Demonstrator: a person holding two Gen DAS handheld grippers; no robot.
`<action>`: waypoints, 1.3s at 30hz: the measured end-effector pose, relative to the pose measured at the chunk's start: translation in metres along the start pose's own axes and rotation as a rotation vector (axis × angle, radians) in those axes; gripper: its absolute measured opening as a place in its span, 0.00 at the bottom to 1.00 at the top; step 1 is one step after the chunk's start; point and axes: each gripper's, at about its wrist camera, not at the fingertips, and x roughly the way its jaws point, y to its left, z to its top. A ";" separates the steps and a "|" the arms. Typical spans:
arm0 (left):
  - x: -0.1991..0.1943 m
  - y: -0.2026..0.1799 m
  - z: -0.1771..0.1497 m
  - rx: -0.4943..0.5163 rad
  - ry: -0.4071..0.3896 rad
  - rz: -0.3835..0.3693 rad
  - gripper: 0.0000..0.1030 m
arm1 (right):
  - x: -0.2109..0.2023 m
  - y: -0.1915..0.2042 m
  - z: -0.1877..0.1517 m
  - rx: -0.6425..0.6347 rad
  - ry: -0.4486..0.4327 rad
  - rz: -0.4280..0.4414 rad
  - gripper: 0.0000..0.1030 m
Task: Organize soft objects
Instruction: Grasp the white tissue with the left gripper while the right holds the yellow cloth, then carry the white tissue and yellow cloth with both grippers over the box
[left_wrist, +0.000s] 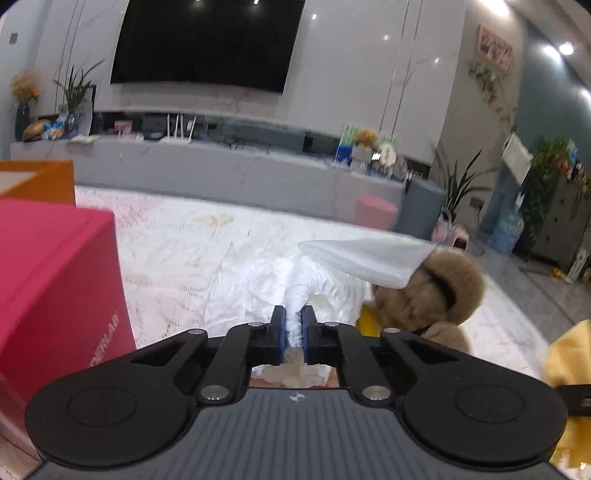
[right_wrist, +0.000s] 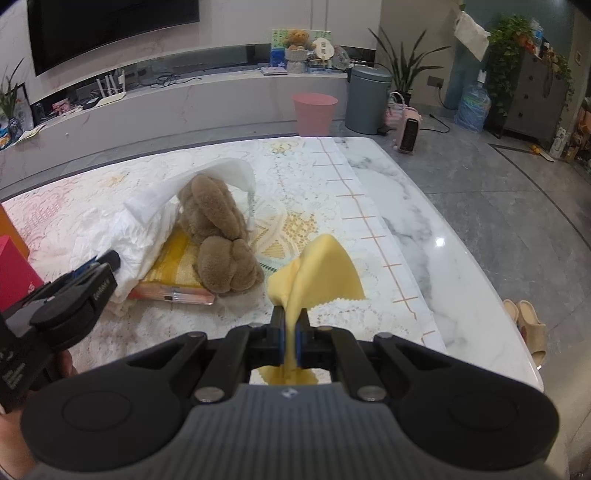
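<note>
My left gripper (left_wrist: 293, 325) is shut on a crumpled white cloth (left_wrist: 317, 284) that drapes over a brown plush bear (left_wrist: 439, 291). In the right wrist view the white cloth (right_wrist: 144, 221) covers the bear (right_wrist: 218, 236) from the left, and the bear sits on a yellow packet (right_wrist: 177, 271). The left gripper (right_wrist: 107, 264) shows at the cloth's near edge. My right gripper (right_wrist: 293, 325) is shut on a yellow cloth (right_wrist: 317, 273) lifted off the table, just right of the bear. The yellow cloth also shows at the left wrist view's right edge (left_wrist: 569, 354).
A lace tablecloth (right_wrist: 288, 166) covers most of a white marble table (right_wrist: 436, 229). A pink box (left_wrist: 48, 280) and an orange box (left_wrist: 37, 181) stand at the left. Beyond the table are a pink bin (right_wrist: 314, 112), a grey bin (right_wrist: 367, 99) and a TV bench (right_wrist: 184, 107).
</note>
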 end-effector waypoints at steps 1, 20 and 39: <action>-0.006 -0.001 0.001 0.003 -0.009 0.002 0.09 | 0.000 0.000 0.000 0.001 0.000 0.005 0.02; -0.160 0.058 0.056 -0.069 -0.181 -0.251 0.08 | -0.024 0.019 0.004 -0.012 -0.075 0.186 0.02; -0.227 0.159 0.138 0.014 -0.368 -0.234 0.08 | -0.161 0.147 0.018 -0.154 -0.432 0.327 0.02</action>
